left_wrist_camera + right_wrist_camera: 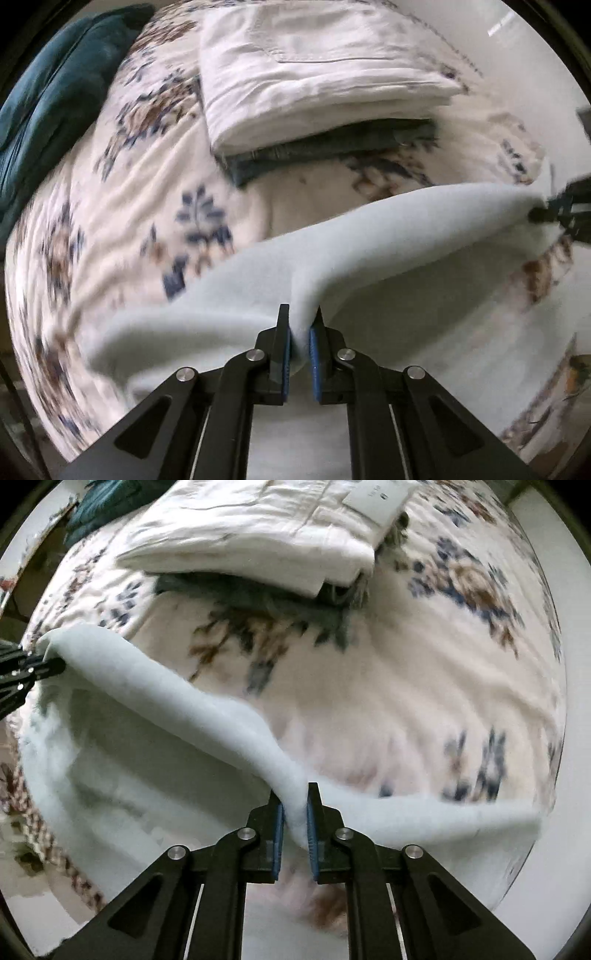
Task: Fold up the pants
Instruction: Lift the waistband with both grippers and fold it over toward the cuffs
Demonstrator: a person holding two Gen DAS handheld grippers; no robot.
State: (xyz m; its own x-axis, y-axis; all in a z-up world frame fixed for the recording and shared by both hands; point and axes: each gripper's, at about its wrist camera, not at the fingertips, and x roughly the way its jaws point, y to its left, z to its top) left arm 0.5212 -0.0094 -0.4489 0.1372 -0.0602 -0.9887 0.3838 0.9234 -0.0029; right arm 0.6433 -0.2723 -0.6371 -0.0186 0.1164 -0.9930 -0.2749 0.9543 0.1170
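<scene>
Pale blue fleece pants (369, 236) hang stretched between my two grippers above a floral bedspread (122, 206). My left gripper (301, 314) is shut on one part of their edge. My right gripper (295, 794) is shut on another part of the pants (177, 701). In the left wrist view the right gripper (546, 212) shows at the far right, clamped on the cloth. In the right wrist view the left gripper (48, 666) shows at the far left, also clamped. The cloth sags in a loop between them.
A stack of folded clothes lies on the bed beyond the pants: white pants (314, 74) on top of grey jeans (332, 144), also in the right wrist view (258, 535). A dark teal pillow (48, 99) sits at the far left. The bed edge (569, 664) is at right.
</scene>
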